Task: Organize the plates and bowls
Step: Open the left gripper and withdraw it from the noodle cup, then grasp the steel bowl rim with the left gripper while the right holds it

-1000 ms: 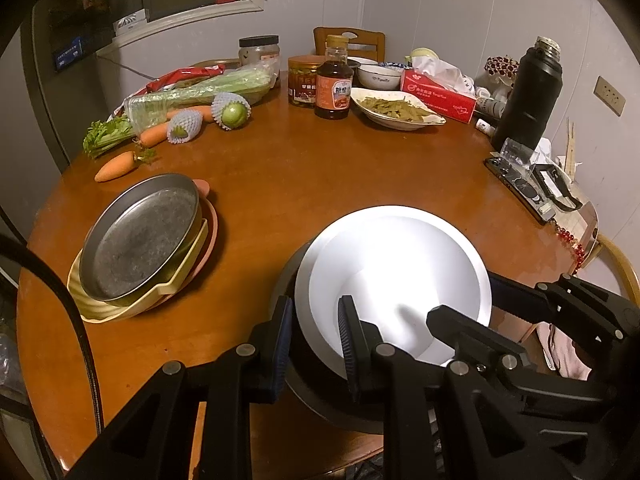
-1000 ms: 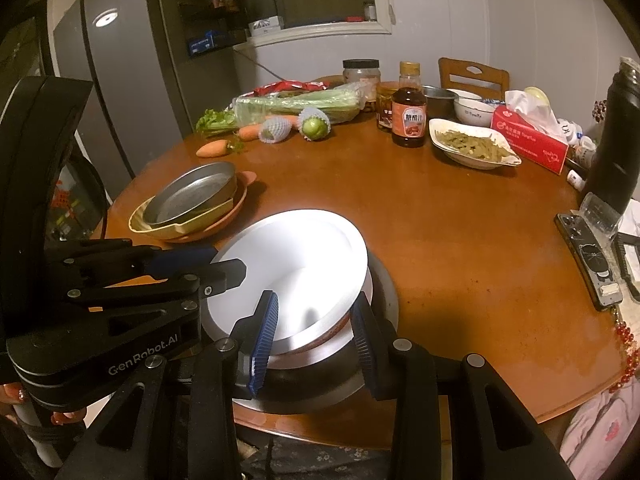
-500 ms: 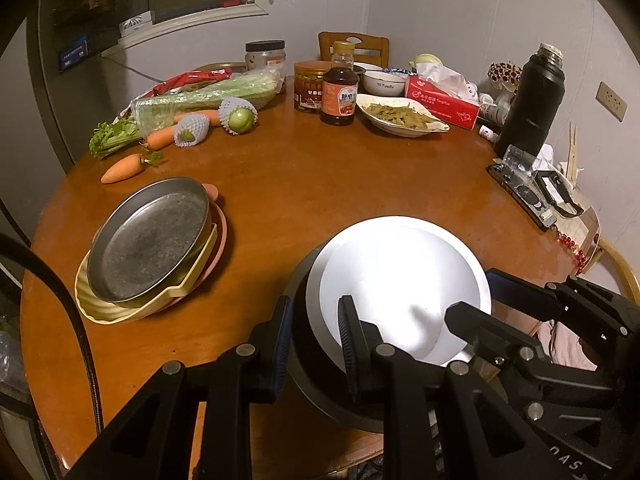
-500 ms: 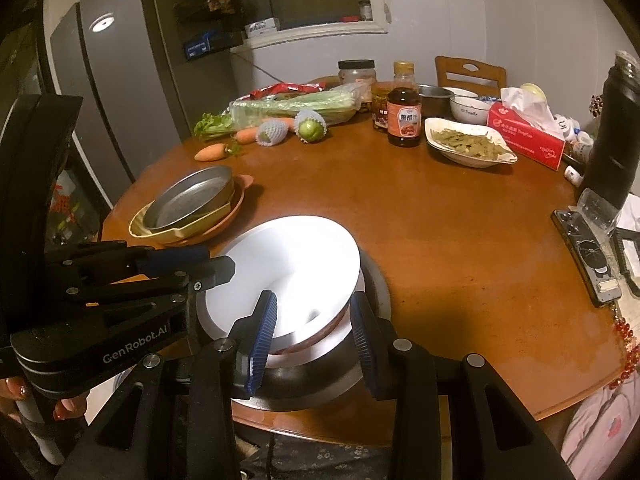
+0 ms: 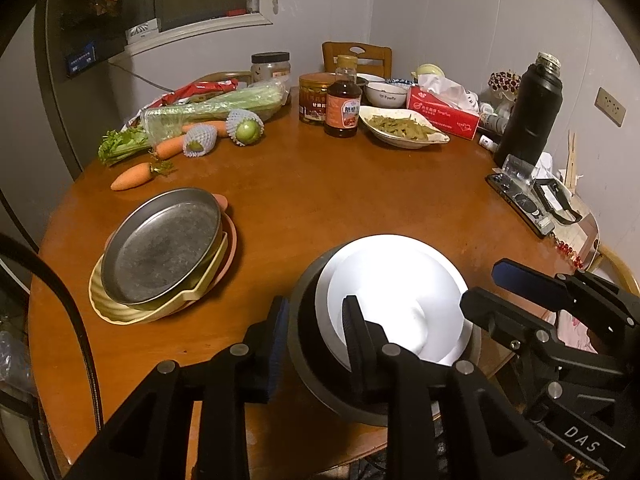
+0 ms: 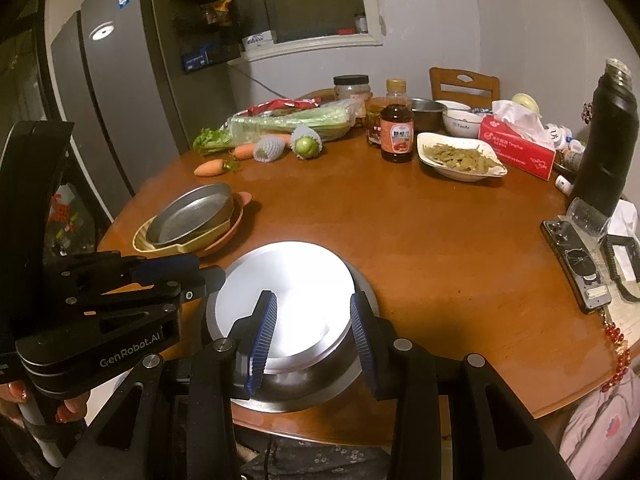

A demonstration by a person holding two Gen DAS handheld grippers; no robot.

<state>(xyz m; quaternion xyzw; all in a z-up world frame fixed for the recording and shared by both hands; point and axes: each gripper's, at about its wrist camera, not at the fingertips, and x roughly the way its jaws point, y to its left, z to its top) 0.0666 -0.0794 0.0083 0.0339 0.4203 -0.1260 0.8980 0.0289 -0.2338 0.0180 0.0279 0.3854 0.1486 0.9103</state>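
Observation:
A white plate (image 5: 396, 280) (image 6: 288, 276) lies in a grey metal bowl (image 5: 304, 344) (image 6: 328, 388) at the near edge of the round wooden table (image 5: 360, 192). My left gripper (image 5: 315, 304) (image 6: 208, 270) straddles the bowl's left rim, one finger outside and one over the plate; its jaws are opening. My right gripper (image 6: 312, 296) (image 5: 480, 287) sits narrow over the plate's near right rim, and I cannot see it pressing on anything. To the left, a metal pan (image 5: 160, 248) (image 6: 192, 212) is stacked on a yellow dish (image 5: 120, 308) and a pink plate (image 5: 232, 240).
Carrots (image 5: 132, 178), celery and netted fruit lie far left. A sauce bottle (image 5: 342, 108), a dish of greens (image 5: 400, 130), a tissue box (image 5: 440, 114) and a black flask (image 5: 528, 116) stand behind. Small gadgets (image 5: 532, 204) lie at the right edge. A hand (image 6: 68, 408) holds the left gripper.
The white plate, tilted on the bowl a second ago, now lies flatter in it. The left fingers stand slightly farther apart. The right fingers look unchanged.

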